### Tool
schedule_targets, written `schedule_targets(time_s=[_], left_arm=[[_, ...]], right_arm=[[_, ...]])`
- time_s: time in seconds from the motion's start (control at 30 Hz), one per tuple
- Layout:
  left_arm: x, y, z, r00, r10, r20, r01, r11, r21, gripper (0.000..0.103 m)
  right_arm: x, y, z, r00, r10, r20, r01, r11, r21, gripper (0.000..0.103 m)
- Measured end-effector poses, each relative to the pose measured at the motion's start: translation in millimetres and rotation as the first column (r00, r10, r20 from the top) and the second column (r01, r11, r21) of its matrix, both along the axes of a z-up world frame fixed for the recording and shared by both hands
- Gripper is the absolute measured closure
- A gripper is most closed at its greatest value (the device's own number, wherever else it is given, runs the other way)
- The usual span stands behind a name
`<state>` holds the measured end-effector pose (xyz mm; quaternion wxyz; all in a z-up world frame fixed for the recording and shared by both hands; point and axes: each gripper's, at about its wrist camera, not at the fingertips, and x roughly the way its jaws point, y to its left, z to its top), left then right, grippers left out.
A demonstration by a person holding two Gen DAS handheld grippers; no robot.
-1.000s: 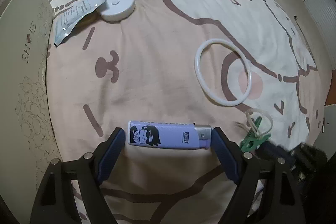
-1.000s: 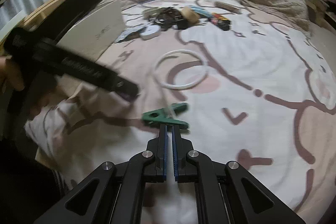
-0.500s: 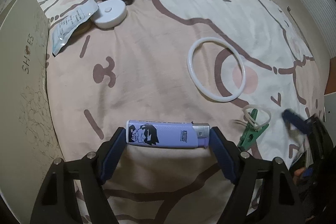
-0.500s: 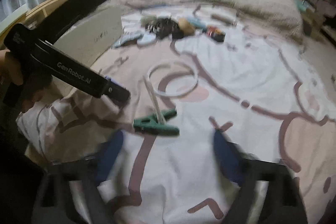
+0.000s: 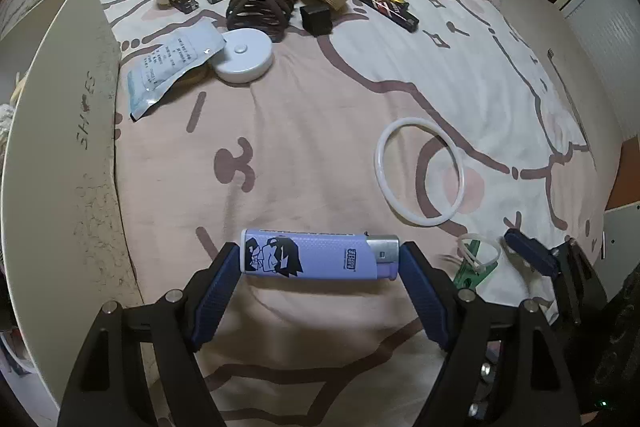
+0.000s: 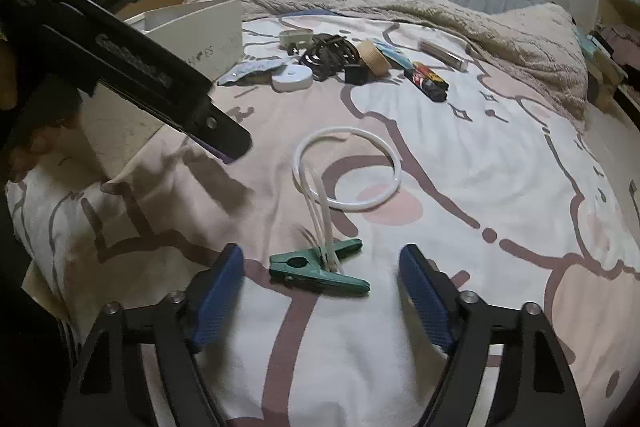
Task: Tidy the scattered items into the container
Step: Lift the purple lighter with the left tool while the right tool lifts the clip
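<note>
At the far left stands the white shoebox (image 5: 68, 155), on the cartoon-print bedspread (image 5: 304, 131). The left gripper (image 5: 320, 263) pinches a purple lighter (image 5: 316, 254) lengthwise between its 2 blue pads. Right of it lies a white ring (image 5: 420, 173). The right gripper (image 6: 320, 279) is closing, pads clear of the green clothespin (image 6: 316, 269) lying between them, its white loop (image 6: 320, 211) overlapping the ring.

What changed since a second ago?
The right hand-held gripper was shut behind the green clip; it opened wide around the clip and its jaws are now closing, not yet touching it. The left hand-held gripper still clamps the lighter.
</note>
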<state>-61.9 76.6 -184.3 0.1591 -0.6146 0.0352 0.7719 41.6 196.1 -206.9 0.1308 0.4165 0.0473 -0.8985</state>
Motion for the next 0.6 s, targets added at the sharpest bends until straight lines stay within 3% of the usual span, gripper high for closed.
schedule_targets(time_s=[0.17, 0.33, 0.6], left_arm=[[-1, -4, 2, 1.000, 0.008, -0.002, -0.008, 1.000, 0.010, 0.023], [1, -11, 9, 1.000, 0.012, -0.014, -0.012, 1.000, 0.028, 0.023], [1, -13, 19, 0.999, 0.023, -0.050, -0.021, 0.999, 0.037, 0.023]], right_arm=[[1, 0, -6, 1.000, 0.016, 0.021, -0.016, 1.000, 0.009, 0.051], [3, -2, -2, 1.000, 0.014, -0.005, -0.013, 1.000, 0.019, 0.051], [-4, 8, 14, 0.999, -0.021, -0.036, 0.019, 0.998, -0.058, 0.050]])
